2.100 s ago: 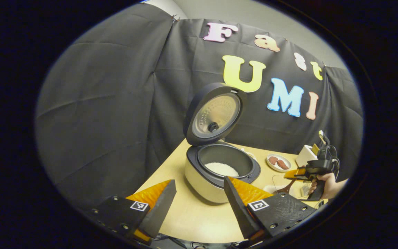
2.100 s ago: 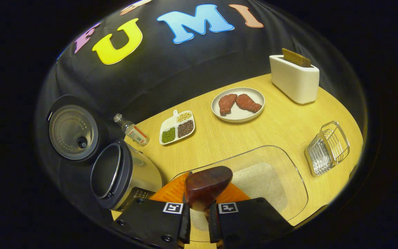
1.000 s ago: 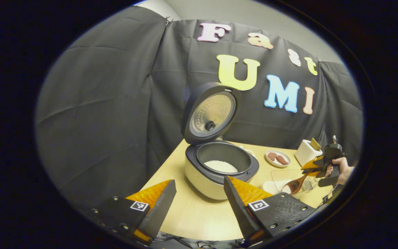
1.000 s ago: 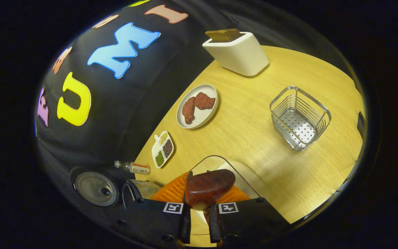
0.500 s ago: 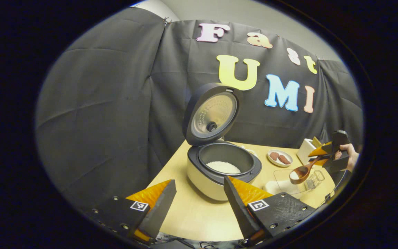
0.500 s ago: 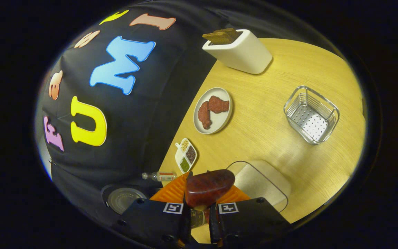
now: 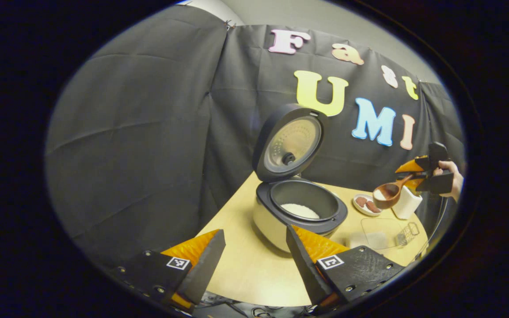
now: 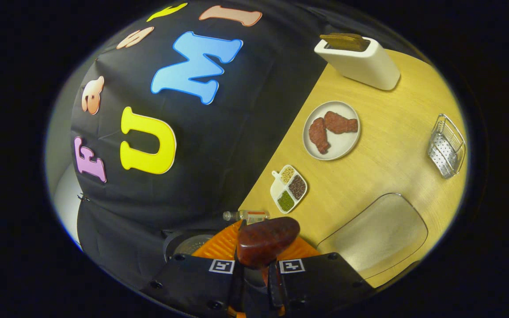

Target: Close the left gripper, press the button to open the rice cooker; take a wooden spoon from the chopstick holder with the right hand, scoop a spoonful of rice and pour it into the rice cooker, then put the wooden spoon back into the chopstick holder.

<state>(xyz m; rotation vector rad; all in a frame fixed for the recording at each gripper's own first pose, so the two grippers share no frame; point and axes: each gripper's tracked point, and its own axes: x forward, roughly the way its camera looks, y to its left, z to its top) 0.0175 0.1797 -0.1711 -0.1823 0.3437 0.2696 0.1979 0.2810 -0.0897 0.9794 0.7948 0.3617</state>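
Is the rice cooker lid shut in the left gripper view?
No, the rice cooker lid stands raised, with white rice visible in the pot.

A big black cloth wall [image 7: 148, 132] is hanging behind a light yellow wooden table [image 8: 369, 176], under a pale grey wall [image 7: 325, 17].

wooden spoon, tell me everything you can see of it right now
The wooden spoon is dark reddish-brown, glossy wood with a rounded bowl and a short handle. In the left gripper view it hangs in the air to the right of the open rice cooker, bowl toward the cooker, with a little white rice in it. The right hand-held gripper is shut on its handle, and a hand holds that tool. In the right gripper view the bowl's rounded back juts out between the fingers, above the table.
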